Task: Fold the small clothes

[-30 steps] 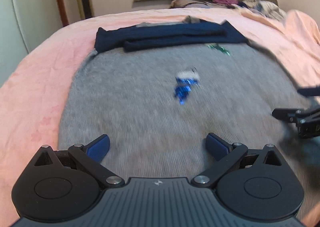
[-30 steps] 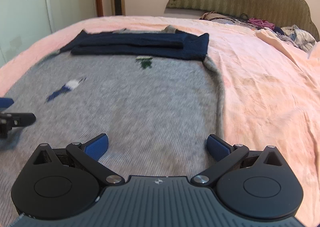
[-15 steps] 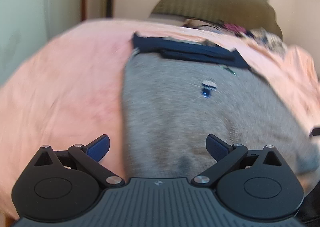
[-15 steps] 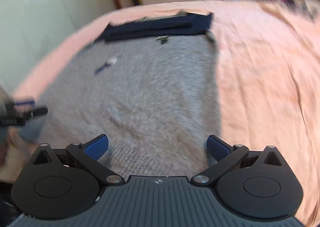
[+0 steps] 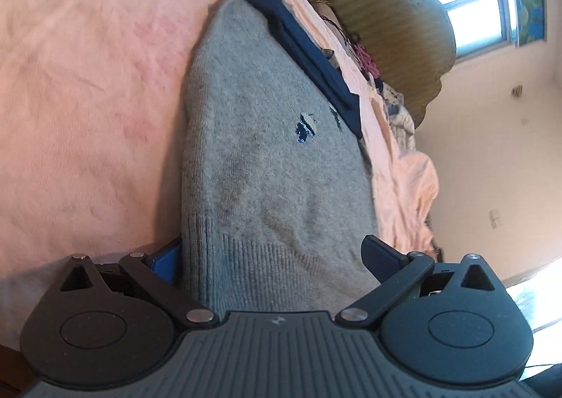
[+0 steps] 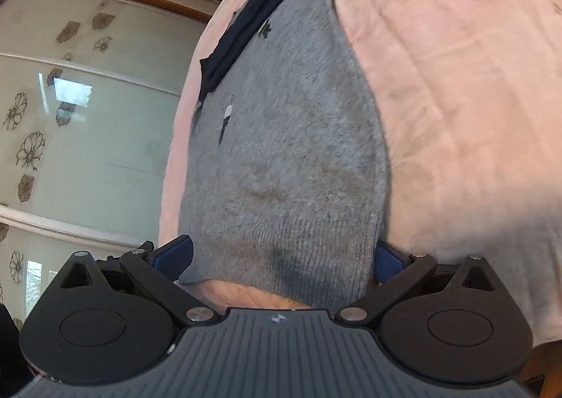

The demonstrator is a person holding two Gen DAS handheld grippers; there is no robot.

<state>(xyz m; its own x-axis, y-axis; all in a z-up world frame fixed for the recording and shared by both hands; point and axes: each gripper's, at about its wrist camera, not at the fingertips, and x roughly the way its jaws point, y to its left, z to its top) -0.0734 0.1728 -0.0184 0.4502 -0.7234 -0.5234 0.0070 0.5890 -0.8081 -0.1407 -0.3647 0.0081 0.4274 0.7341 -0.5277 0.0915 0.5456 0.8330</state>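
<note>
Item: grey knitted sweater (image 5: 274,166) with ribbed hem, spread on a pink bedsheet (image 5: 87,82), filling the frame centre in both wrist views; dark navy folded sleeves (image 5: 302,47) lie across its far end, towards the top.

Left gripper (image 5: 272,257) — jaws wide apart, straddling one hem corner, nothing clamped.

Right gripper (image 6: 281,257) — equally spread around the other corner.

Risks: closing shallow may catch one knit layer only; uneven lifting could skew the fold or dislodge the sleeves.
</note>
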